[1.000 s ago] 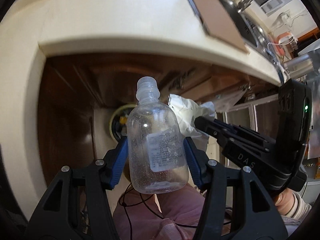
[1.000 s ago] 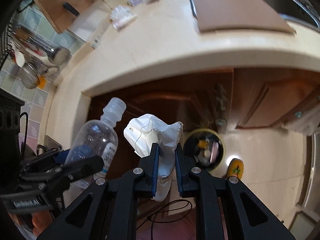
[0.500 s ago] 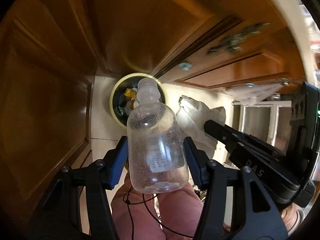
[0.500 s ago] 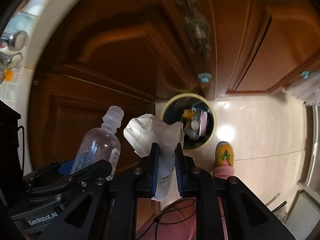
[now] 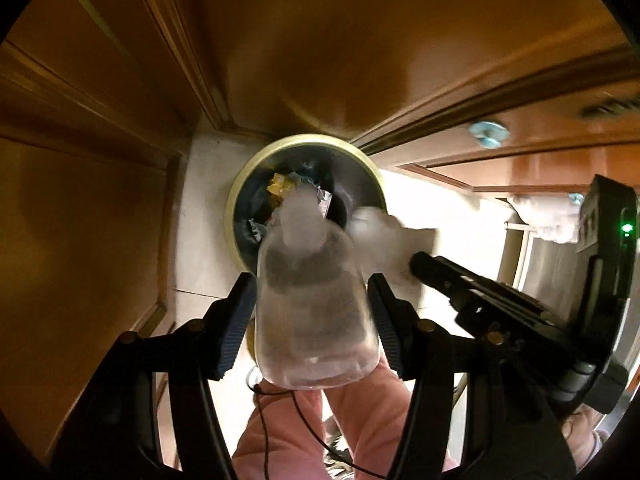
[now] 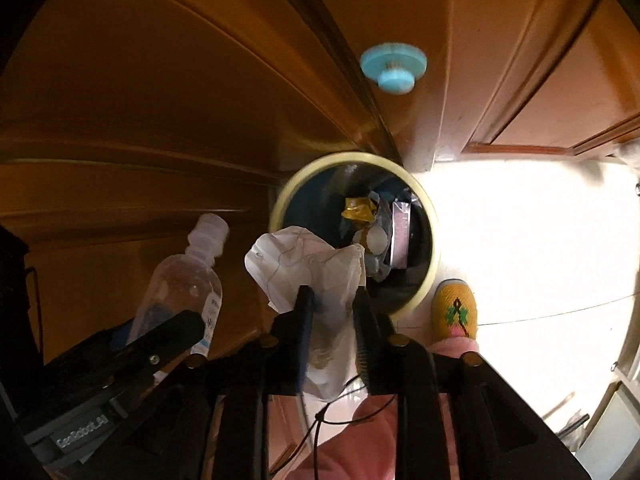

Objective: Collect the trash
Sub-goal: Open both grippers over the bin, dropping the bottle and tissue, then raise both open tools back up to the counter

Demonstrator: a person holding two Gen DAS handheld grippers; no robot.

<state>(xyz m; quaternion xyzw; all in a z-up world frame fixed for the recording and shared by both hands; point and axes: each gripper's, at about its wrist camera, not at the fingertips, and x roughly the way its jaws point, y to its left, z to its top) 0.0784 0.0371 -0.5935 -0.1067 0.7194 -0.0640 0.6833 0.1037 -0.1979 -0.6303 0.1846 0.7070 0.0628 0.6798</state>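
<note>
A clear plastic bottle (image 5: 316,300), blurred in the left wrist view, was seen between the blue pads of the left gripper (image 5: 312,312), with a sliver of gap showing at each side, so whether it was gripped or just let go could not be told. Its neck was pointed toward a round bin (image 5: 236,216) with a pale yellow rim, set on the light floor (image 6: 520,240) against brown wooden cupboard doors (image 6: 160,80). To its right, a crumpled white wrapper (image 6: 316,276) was pinched between the narrowly set fingers of the right gripper (image 6: 332,320) and held above the near edge of the bin. Yellow foil and other scraps (image 6: 360,208) were visible inside. A light blue knob (image 6: 394,66) was fixed to a cupboard door above, and a yellow knitted slipper (image 6: 456,308) was planted just right of the bin.
</note>
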